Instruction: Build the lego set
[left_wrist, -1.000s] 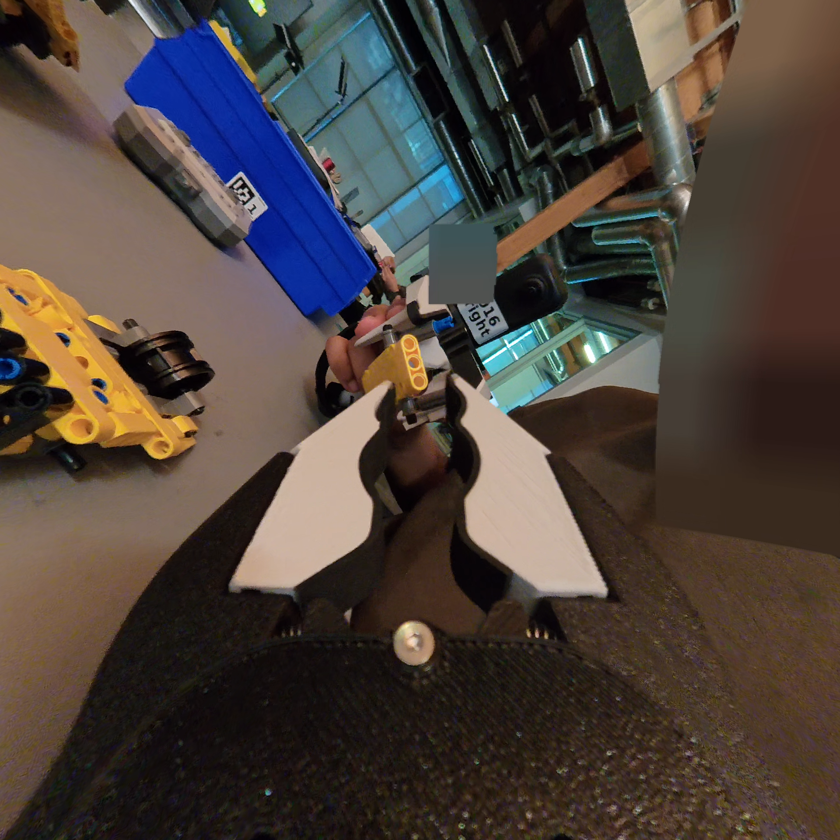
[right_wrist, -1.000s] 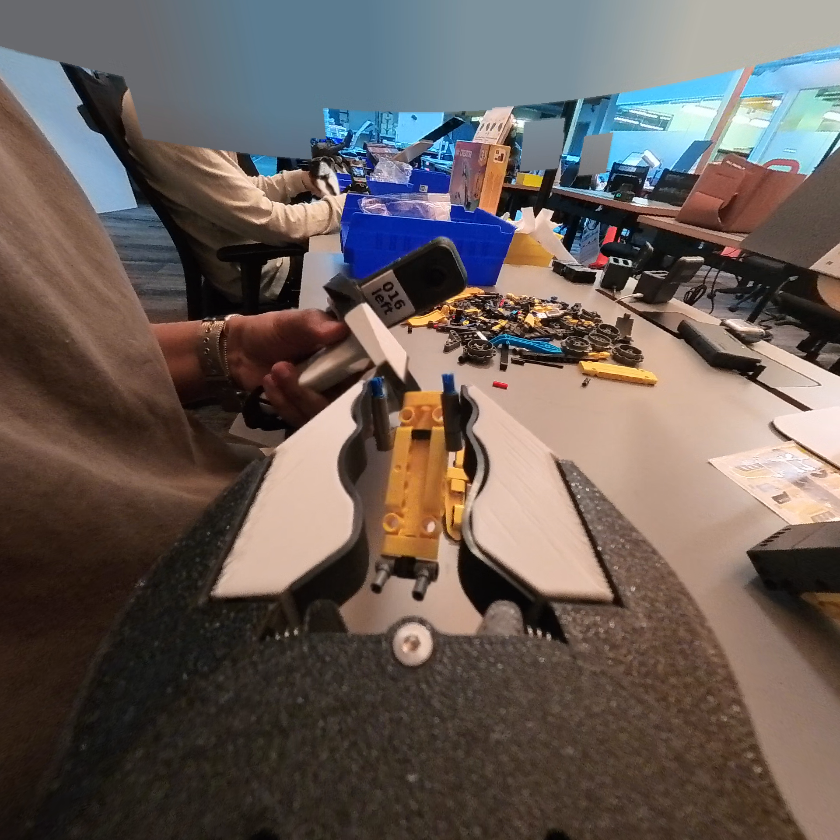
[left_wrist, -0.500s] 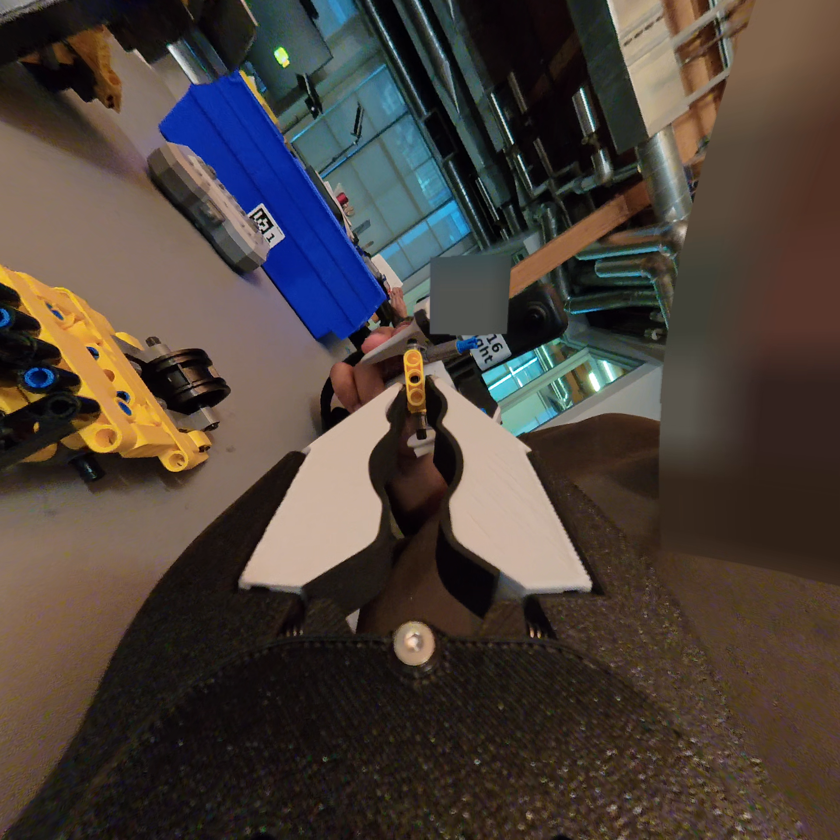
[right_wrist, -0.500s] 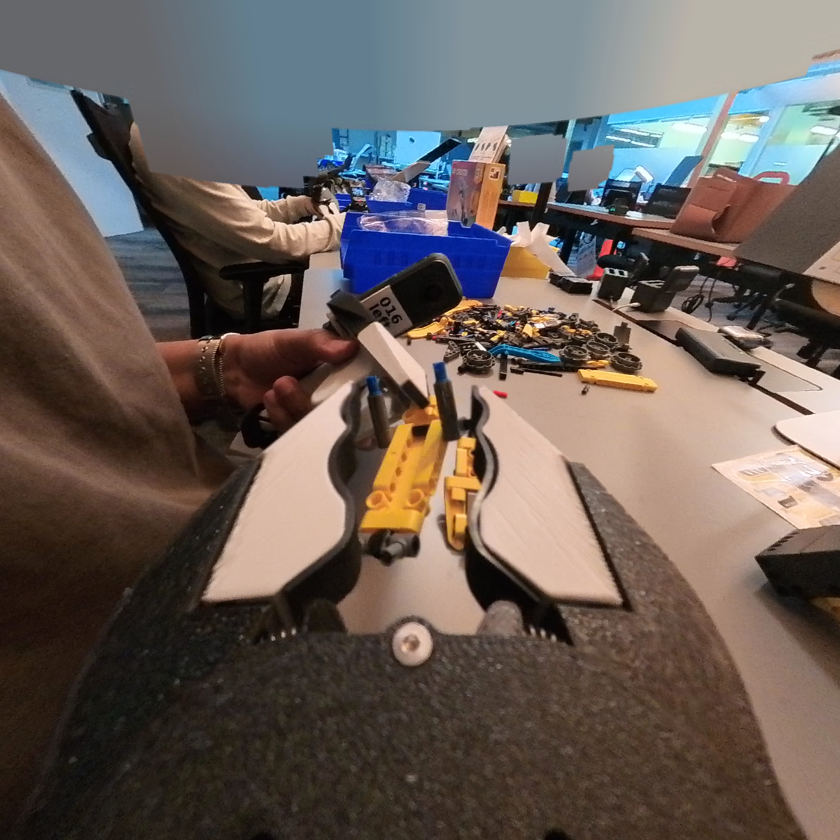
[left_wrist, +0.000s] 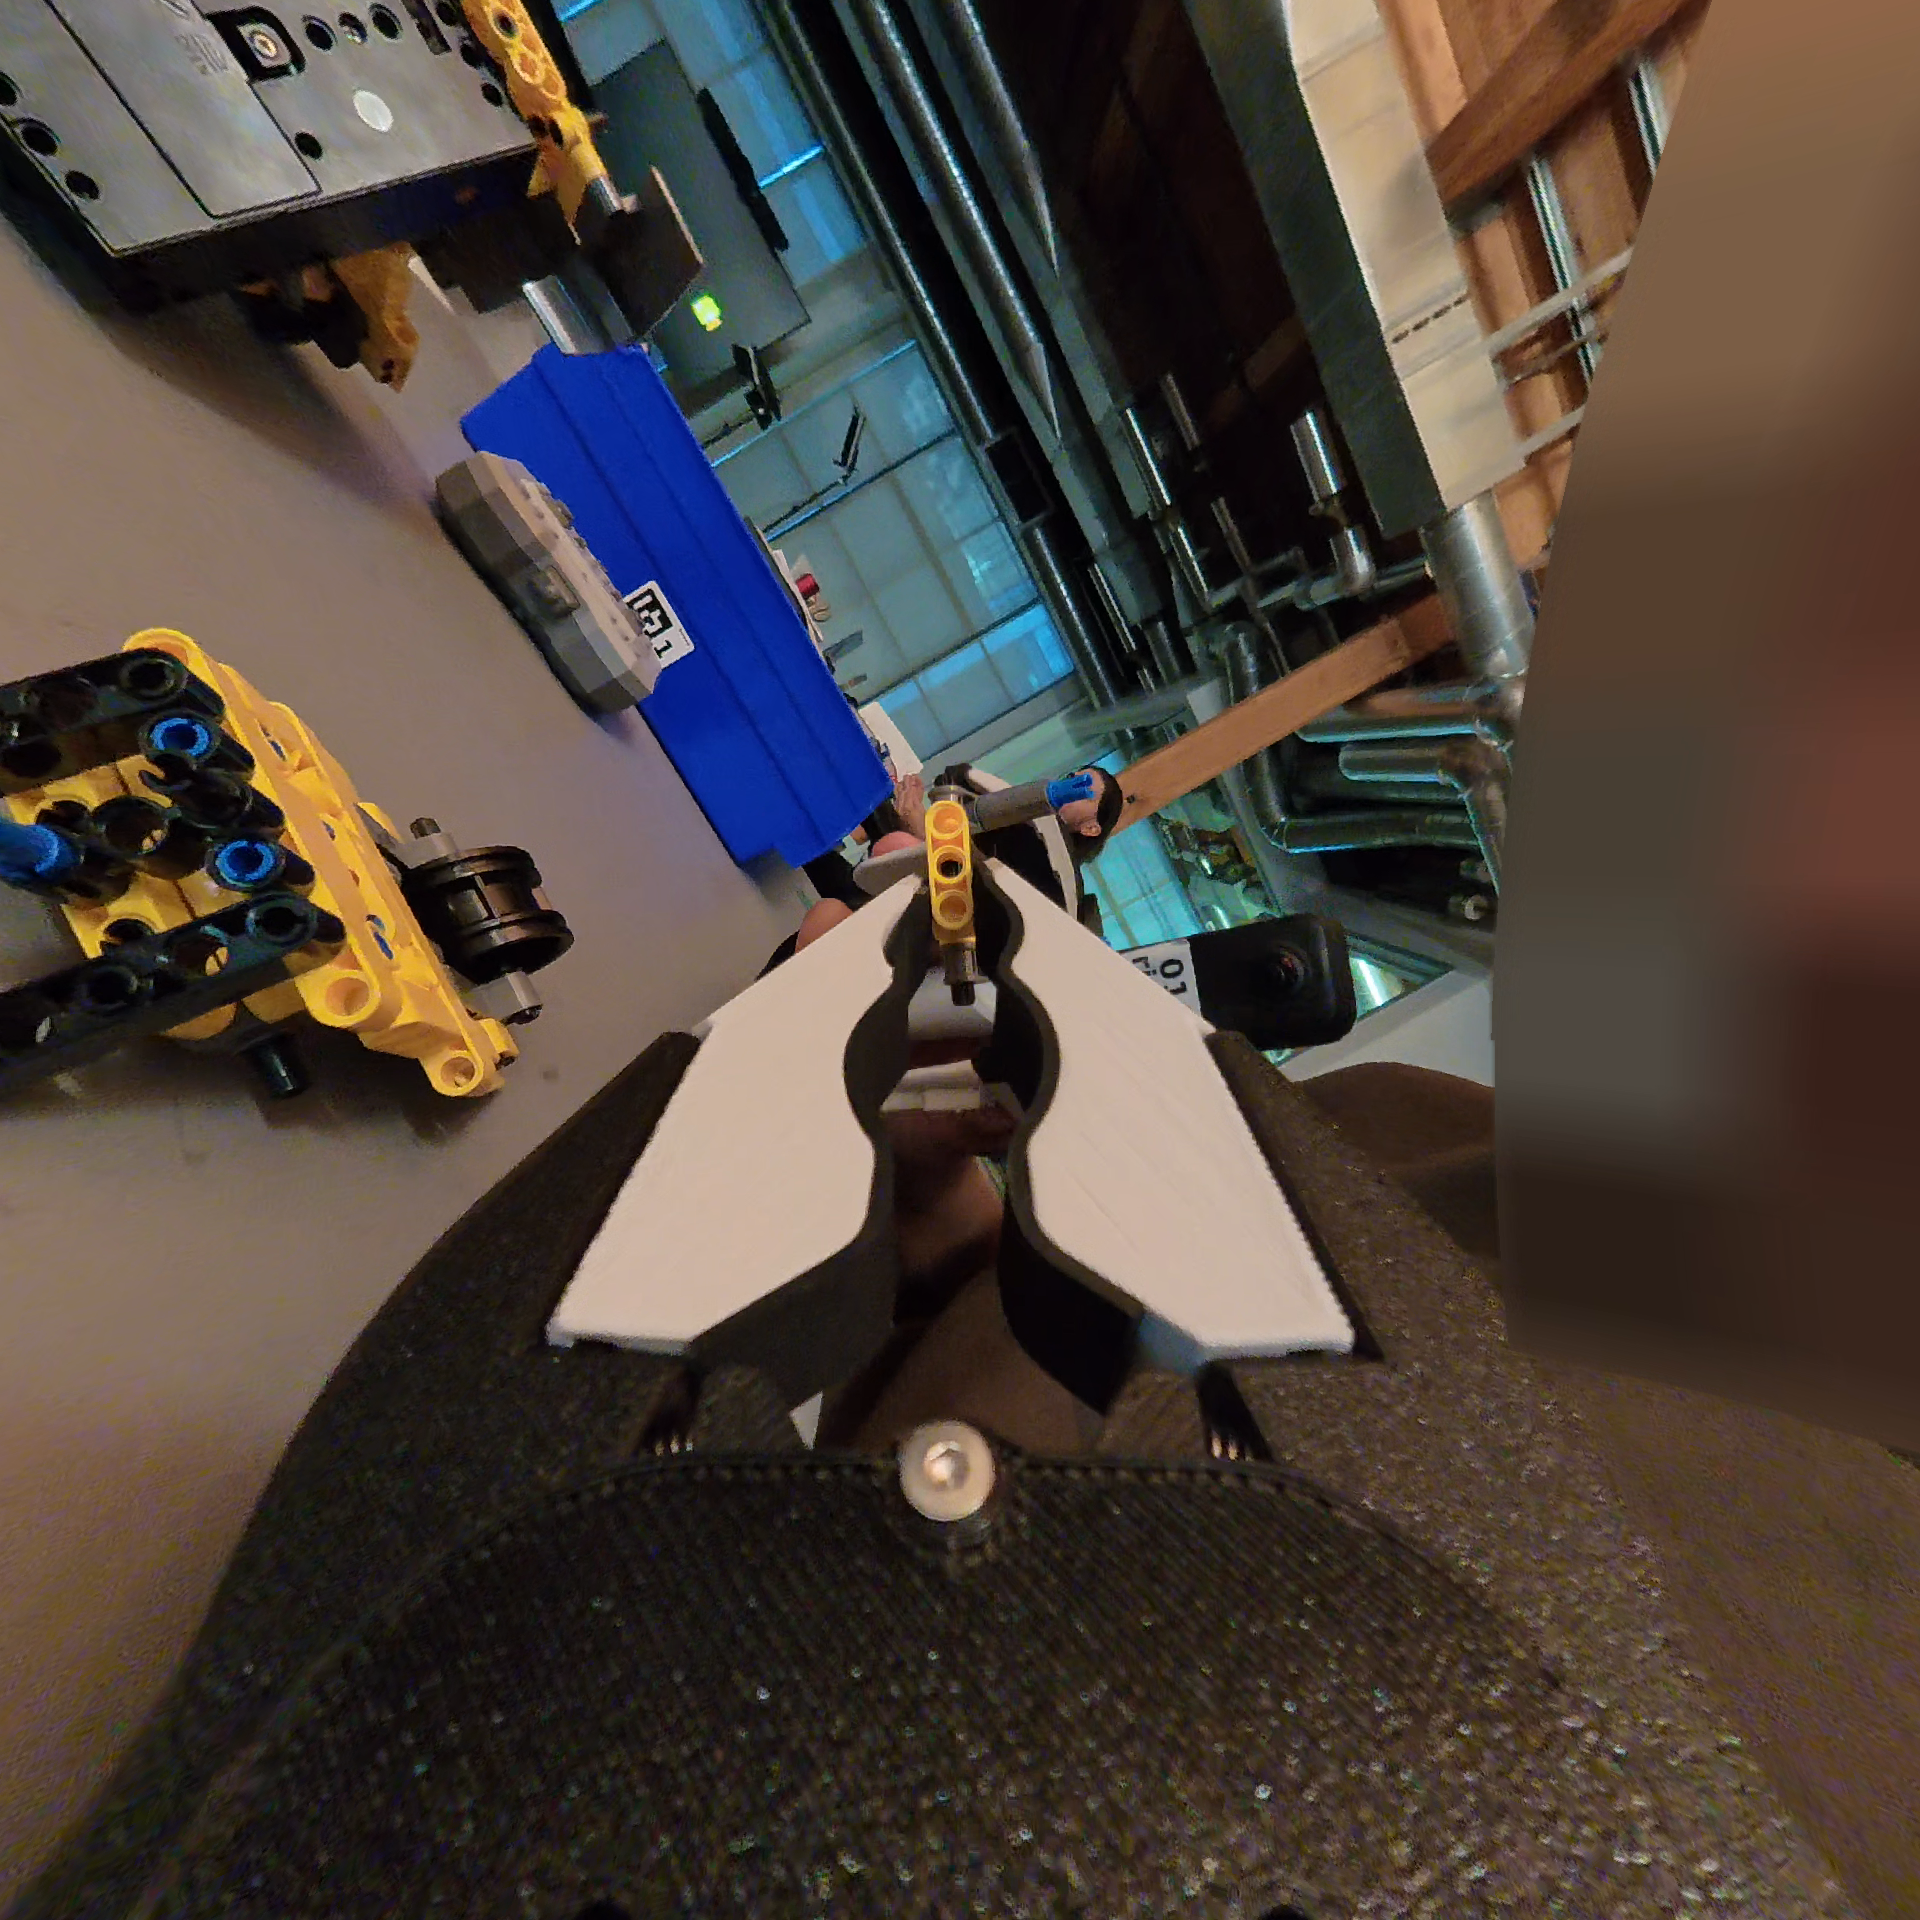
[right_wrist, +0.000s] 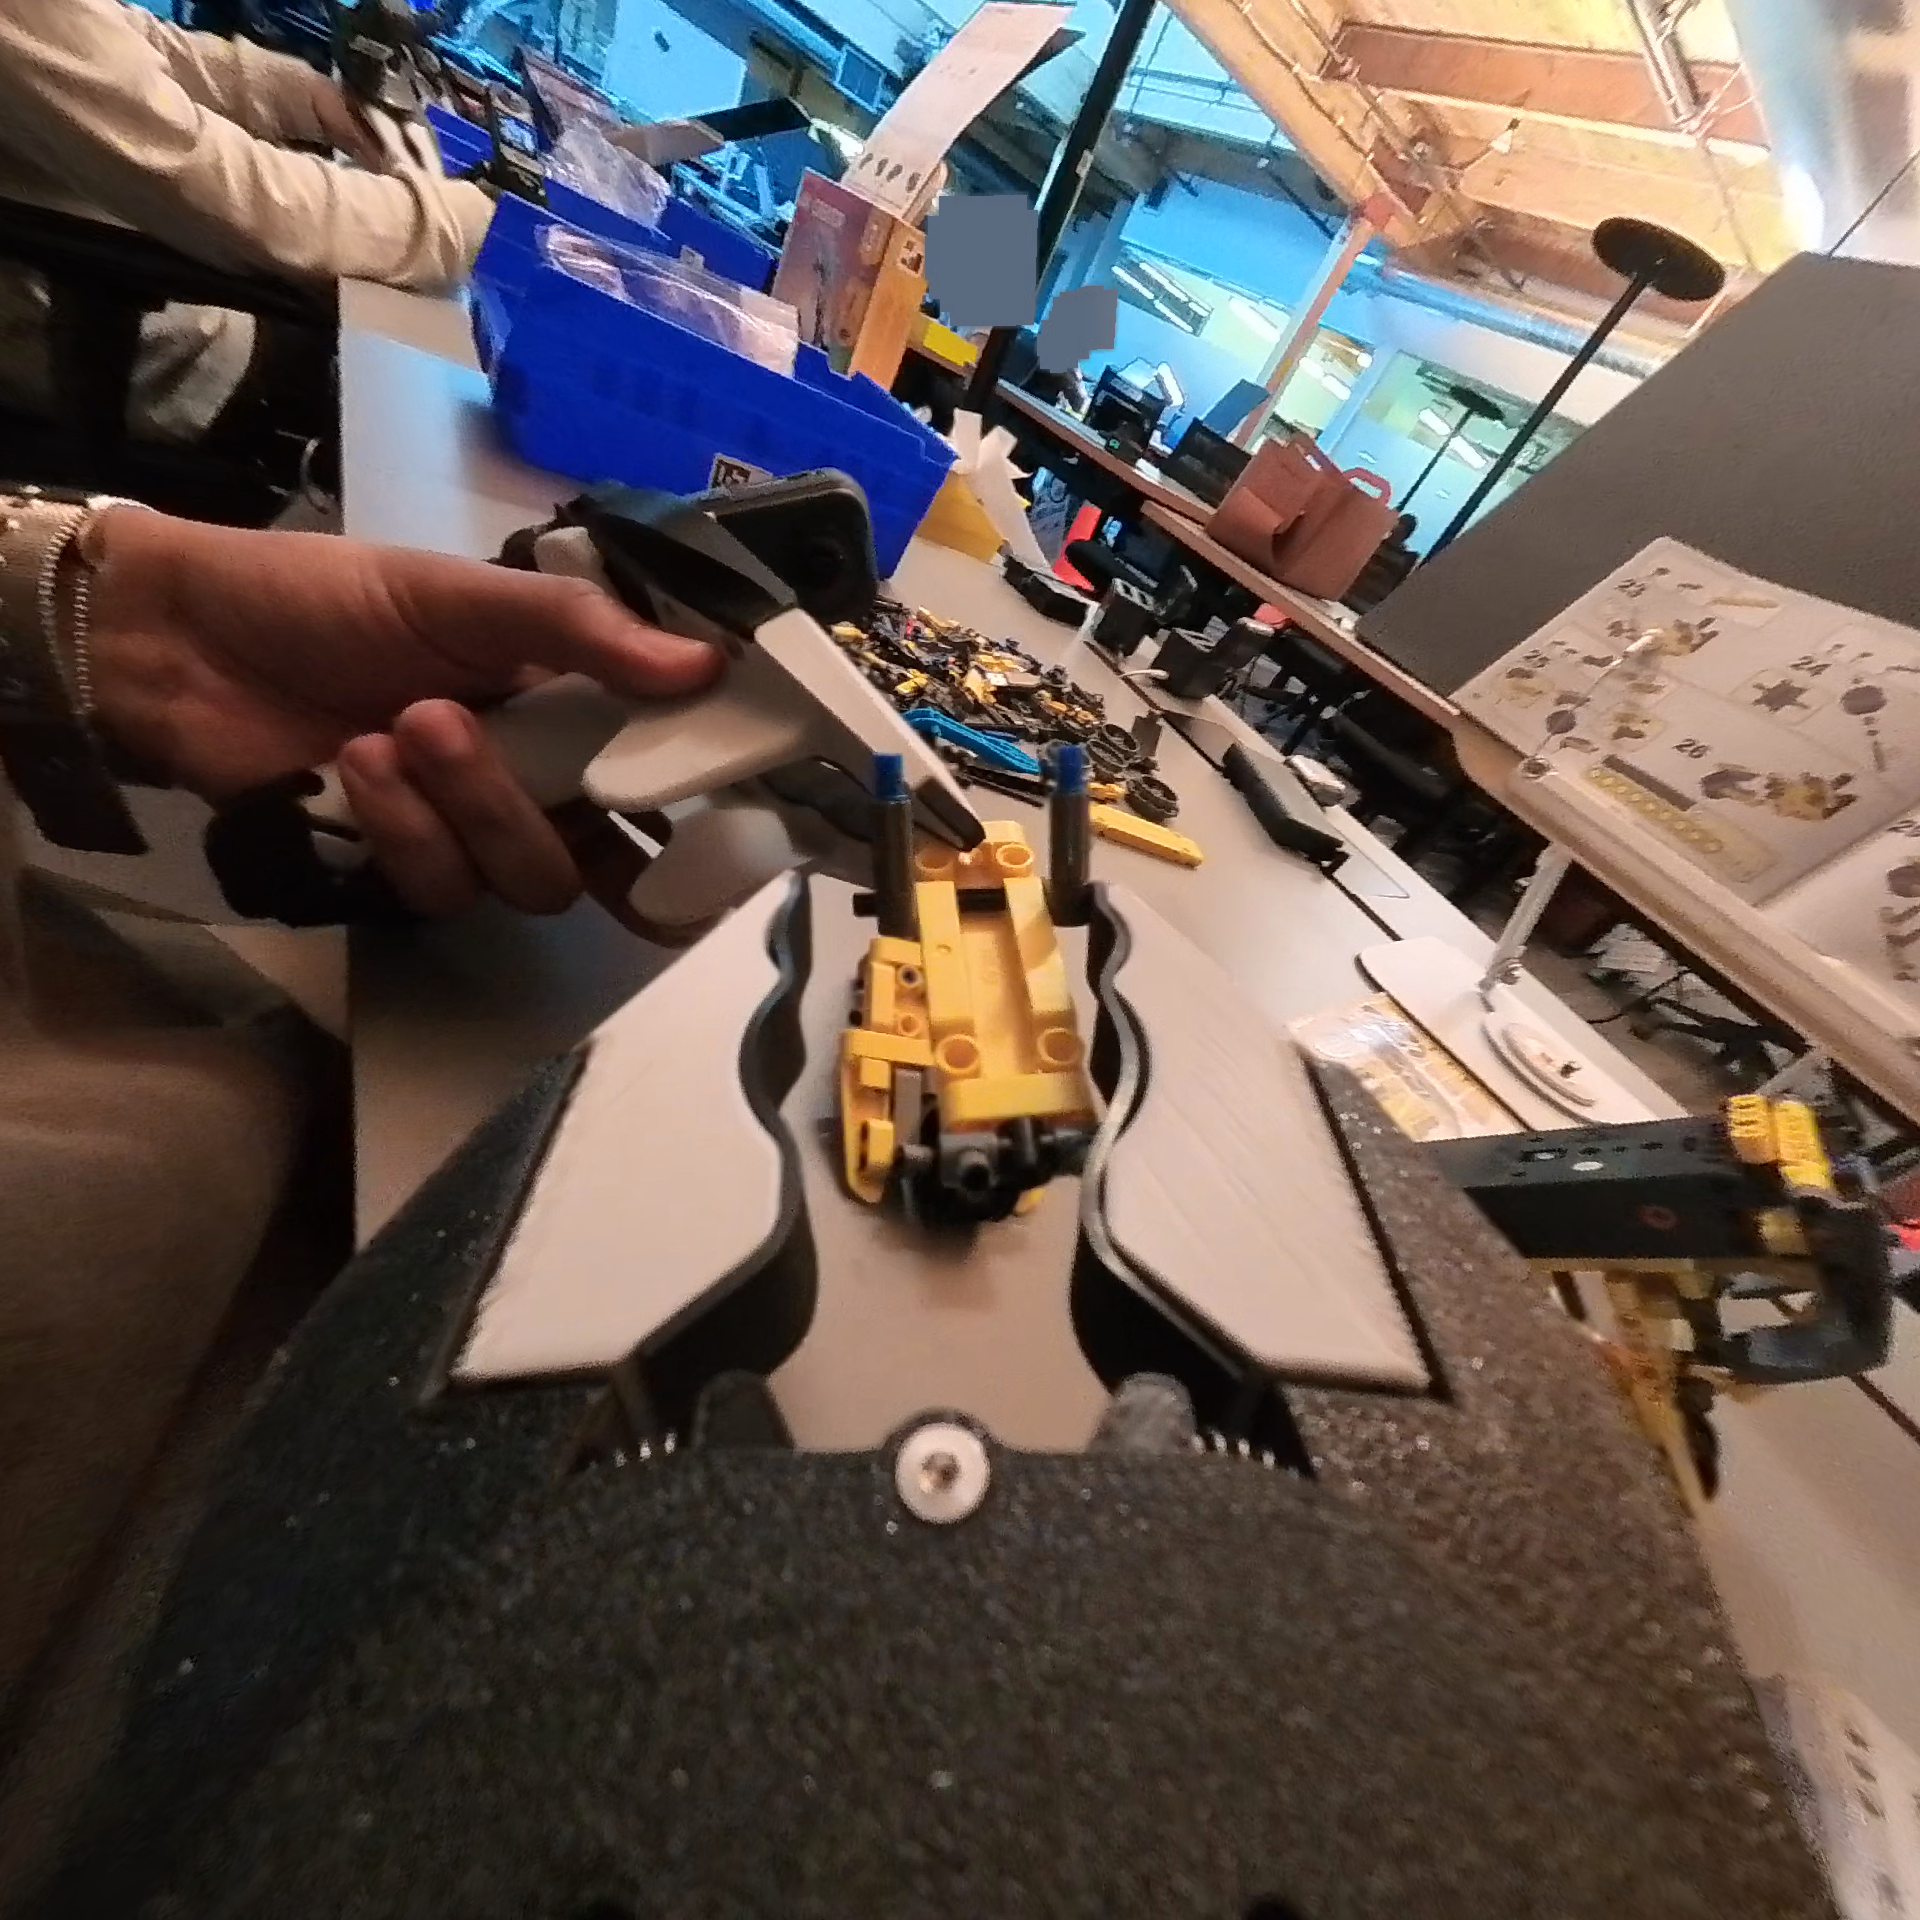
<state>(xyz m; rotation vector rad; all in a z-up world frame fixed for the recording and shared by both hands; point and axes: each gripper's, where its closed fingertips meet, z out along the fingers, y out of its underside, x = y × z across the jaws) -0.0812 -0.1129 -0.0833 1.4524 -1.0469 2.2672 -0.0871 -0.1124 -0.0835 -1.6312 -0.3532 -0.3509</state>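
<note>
A small yellow brick assembly (right_wrist: 971, 1029) with two dark axles tipped blue (right_wrist: 1066, 821) sits between the fingers of my right gripper (right_wrist: 966, 904), which is shut on it above the grey table (right_wrist: 1226, 894). My left gripper (left_wrist: 951, 904) is shut on the far end of the same assembly (left_wrist: 948, 868), seen edge-on as a narrow yellow beam with holes. In the right wrist view the left gripper (right_wrist: 951, 826) comes in from the left, held by a hand (right_wrist: 343, 675), with its tips on the assembly's far end. The right gripper's camera (left_wrist: 1283, 977) shows just behind.
A larger yellow and black model with a black wheel hub (left_wrist: 249, 883) lies on the table at left. A blue bin (right_wrist: 675, 405), a grey block (left_wrist: 540, 582), loose parts (right_wrist: 966, 675), an instruction booklet on a stand (right_wrist: 1704, 727) and a black block (right_wrist: 1652, 1174) stand around. The tips of both grippers are at nearly the same place.
My left gripper has closed on the end of the yellow assembly. Both grippers have tilted and shifted with it, bringing the booklet and black block into the right wrist view.
</note>
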